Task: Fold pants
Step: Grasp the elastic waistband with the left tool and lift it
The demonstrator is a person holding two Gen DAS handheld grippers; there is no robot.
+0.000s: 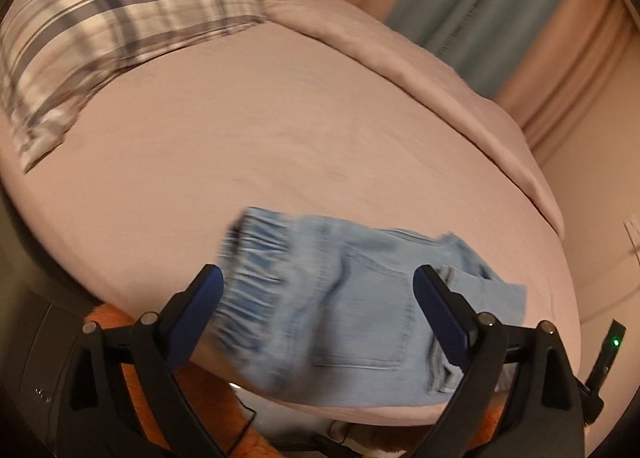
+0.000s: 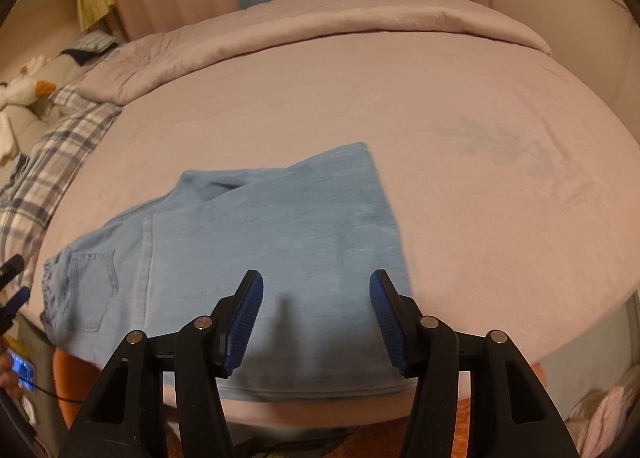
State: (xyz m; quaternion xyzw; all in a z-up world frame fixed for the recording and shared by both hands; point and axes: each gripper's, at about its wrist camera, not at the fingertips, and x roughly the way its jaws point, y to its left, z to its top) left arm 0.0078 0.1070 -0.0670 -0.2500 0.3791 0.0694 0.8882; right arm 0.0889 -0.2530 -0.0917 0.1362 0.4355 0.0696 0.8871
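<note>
I judge the light blue denim pants (image 2: 256,258) to be soft but fairly weighty: the cloth will drape and sag from any single hold, and the thick seams and elastic waistband (image 1: 256,258) will resist sharp creasing. I recommend taking hold at edges or corners, for example the waistband end and the free fold edge, not mid-panel.

The pants lie partly folded at the near edge of the pink-sheeted bed (image 2: 480,137), with a back pocket (image 1: 368,310) facing up.

The left tongs (image 1: 316,278) stand wide open and hold nothing. They sit above the waistband end, with the pocket between the blue pads (image 1: 210,282).

The right tongs (image 2: 316,282) are likewise wide open and empty, positioned over the leg portion near its right-hand edge. I cannot tell whether either touches the cloth.
</note>
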